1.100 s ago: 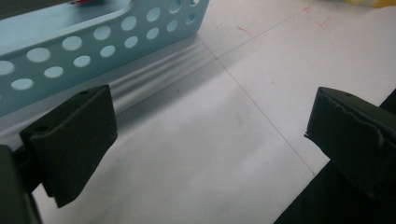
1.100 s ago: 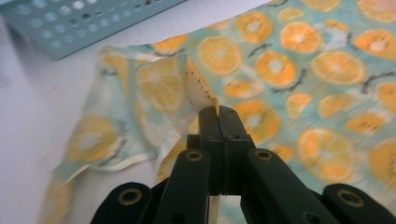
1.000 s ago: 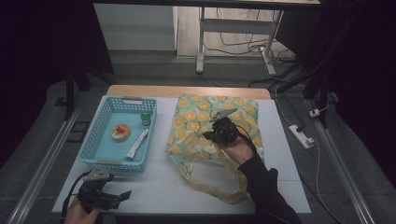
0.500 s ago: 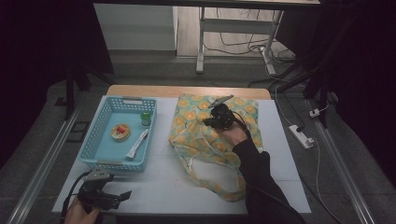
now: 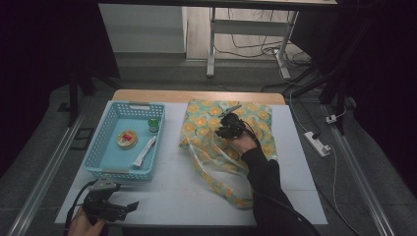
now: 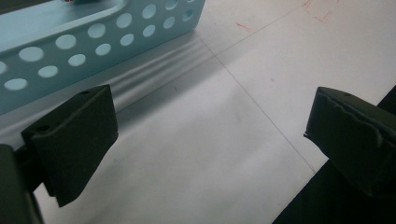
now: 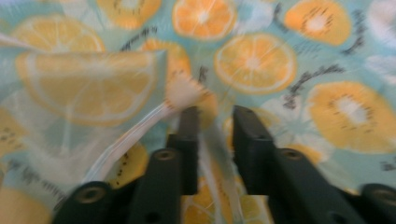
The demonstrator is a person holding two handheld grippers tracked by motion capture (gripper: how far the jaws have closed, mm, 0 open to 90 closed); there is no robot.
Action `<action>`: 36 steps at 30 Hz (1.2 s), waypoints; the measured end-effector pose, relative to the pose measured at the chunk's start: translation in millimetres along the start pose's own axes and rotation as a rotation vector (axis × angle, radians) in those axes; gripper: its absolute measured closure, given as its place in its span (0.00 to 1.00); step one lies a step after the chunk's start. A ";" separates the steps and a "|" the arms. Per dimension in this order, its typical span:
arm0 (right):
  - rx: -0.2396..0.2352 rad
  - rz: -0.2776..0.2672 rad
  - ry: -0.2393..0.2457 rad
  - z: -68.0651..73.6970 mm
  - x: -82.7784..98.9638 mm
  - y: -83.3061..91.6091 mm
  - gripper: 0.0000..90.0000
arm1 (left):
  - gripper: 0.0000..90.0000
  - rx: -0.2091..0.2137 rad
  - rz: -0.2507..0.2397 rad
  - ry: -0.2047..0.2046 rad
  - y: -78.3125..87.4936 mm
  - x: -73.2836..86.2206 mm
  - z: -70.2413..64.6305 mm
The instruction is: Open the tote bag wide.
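Observation:
A tote bag (image 5: pixel 201 120) printed with orange slices lies flat on the white table (image 5: pixel 177 191). My right gripper (image 5: pixel 225 128) hovers low over the bag's far half. Its jaws have just been opening and now stand slightly apart. In the right gripper view a clear handle strap (image 7: pixel 135 130) of the bag (image 7: pixel 254 60) runs up through the narrow gap of the right gripper (image 7: pixel 215 114), with no pad pressing on it. My left gripper (image 5: pixel 129 206) rests at the table's front left. In its own view the left gripper (image 6: pixel 210 126) is wide open with nothing between the jaws.
A light blue basket (image 5: pixel 105 128) stands left of the bag, its perforated wall (image 6: pixel 84 42) close to the left gripper. It holds a small green jar (image 5: pixel 154 124), a round tin (image 5: pixel 127 138) and a white tube (image 5: pixel 145 151). A power strip (image 5: pixel 318 143) lies on the floor at the right.
My right hand has moved toward the far side of the bag and come down closer to it. The bag's cloth has shifted with it. The left gripper has stayed put.

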State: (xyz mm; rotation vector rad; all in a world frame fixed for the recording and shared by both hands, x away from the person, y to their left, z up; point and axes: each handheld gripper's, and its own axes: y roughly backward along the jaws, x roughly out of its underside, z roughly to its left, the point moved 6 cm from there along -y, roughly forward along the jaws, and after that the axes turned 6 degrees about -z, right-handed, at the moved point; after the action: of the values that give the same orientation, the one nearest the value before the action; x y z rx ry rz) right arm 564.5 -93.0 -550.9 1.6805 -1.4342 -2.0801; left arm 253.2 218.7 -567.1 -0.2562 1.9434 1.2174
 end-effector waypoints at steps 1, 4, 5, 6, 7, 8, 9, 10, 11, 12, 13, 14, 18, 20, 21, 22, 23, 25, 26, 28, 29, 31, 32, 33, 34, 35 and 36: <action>-0.001 -0.019 -0.018 -0.8 -5.0 6.6 0.64 | 0.03 0.000 0.001 -0.001 0.0 0.0 0.0; -0.007 -0.033 -0.038 -0.5 -9.6 13.9 0.61 | 0.03 -0.001 0.003 -0.003 -0.1 0.1 -0.2; -0.010 -0.042 -0.041 0.1 -11.5 17.7 0.59 | 0.03 -0.001 0.003 -0.003 -0.1 0.1 -0.2; -0.011 -0.052 -0.047 1.0 -13.0 21.5 0.57 | 0.03 -0.001 0.004 -0.004 -0.1 0.1 -0.2; -0.015 -0.056 -0.049 2.0 -14.0 25.2 0.56 | 0.03 -0.002 0.004 -0.004 -0.1 0.1 -0.2; -0.019 -0.058 -0.049 2.8 -14.5 27.9 0.54 | 0.03 -0.002 0.004 -0.004 -0.2 0.0 -0.2; -0.021 -0.066 -0.050 4.2 -15.2 32.7 0.52 | 0.03 -0.002 0.004 -0.003 -0.2 0.0 -0.2; -0.025 -0.071 -0.053 5.3 -15.5 36.7 0.51 | 0.03 -0.003 0.005 -0.003 -0.2 0.1 -0.2; -0.045 -0.075 -0.070 8.3 -15.4 44.9 0.48 | 0.03 -0.003 0.005 -0.003 -0.2 0.0 -0.2; -0.054 -0.082 -0.074 10.3 -15.0 49.4 0.47 | 0.03 -0.003 0.005 -0.003 -0.3 0.1 -0.2; -0.054 -0.082 -0.074 10.3 -15.0 49.4 0.47 | 0.03 -0.004 0.005 -0.003 -0.3 0.0 -0.2; -0.064 -0.087 -0.078 12.4 -14.3 53.9 0.44 | 0.03 -0.004 0.006 -0.003 -0.4 0.0 -0.2; -0.105 -0.093 -0.102 23.3 -8.1 70.9 0.33 | 0.03 -0.005 0.005 -0.002 -0.5 0.0 -0.3; -0.116 -0.090 -0.109 28.6 -3.5 77.2 0.24 | 0.03 -0.007 0.005 0.000 -0.7 0.0 -0.4; -0.114 -0.086 -0.106 31.9 0.3 81.3 0.21 | 0.03 -0.007 0.005 0.000 -0.8 0.0 -0.5; -0.111 -0.081 -0.104 34.6 3.8 84.2 0.18 | 0.03 -0.007 0.006 0.000 -0.8 0.0 -0.5; -0.108 -0.074 -0.101 37.0 7.3 86.7 0.14 | 0.03 -0.007 0.006 0.000 -0.9 0.0 -0.5; -0.103 -0.069 -0.093 41.5 14.0 91.4 0.10 | 0.03 -0.006 0.007 0.001 -0.8 0.0 -0.4; -0.105 -0.064 -0.092 44.0 17.4 93.4 0.08 | 0.03 -0.006 0.008 0.001 -0.8 0.0 -0.4; -0.107 -0.059 -0.088 48.2 23.9 96.7 0.06 | 0.03 -0.007 0.008 0.001 -0.8 0.1 -0.4; -0.109 -0.059 -0.087 50.5 27.0 98.1 0.05 | 0.03 -0.006 0.007 0.001 -0.8 0.0 -0.4; -0.107 -0.052 -0.082 54.6 34.1 100.7 0.03 | 0.03 -0.007 0.008 0.002 -0.8 0.1 -0.3; -0.103 -0.047 -0.081 56.2 37.9 101.8 0.02 | 0.03 -0.007 0.008 0.002 -0.9 0.1 -0.3; -0.096 -0.043 -0.081 57.4 41.6 102.9 0.01 | 0.03 -0.007 0.008 0.002 -0.9 0.1 -0.3; -0.086 -0.042 -0.076 58.1 45.4 103.8 0.00 | 0.03 -0.006 0.008 0.002 -0.8 0.1 -0.2; -0.073 -0.037 -0.073 58.5 49.4 104.9 0.00 | 0.03 -0.007 0.008 0.002 -0.8 0.1 -0.3; -0.059 -0.033 -0.067 58.3 53.5 105.9 0.00 | 0.03 -0.007 0.007 0.002 -0.9 0.1 -0.3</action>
State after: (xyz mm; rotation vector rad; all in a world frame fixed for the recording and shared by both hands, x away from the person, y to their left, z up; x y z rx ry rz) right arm 449.4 -148.8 -517.3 1.6380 -1.3583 -2.1935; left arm 253.5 218.0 -567.6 -0.2543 1.9436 1.2296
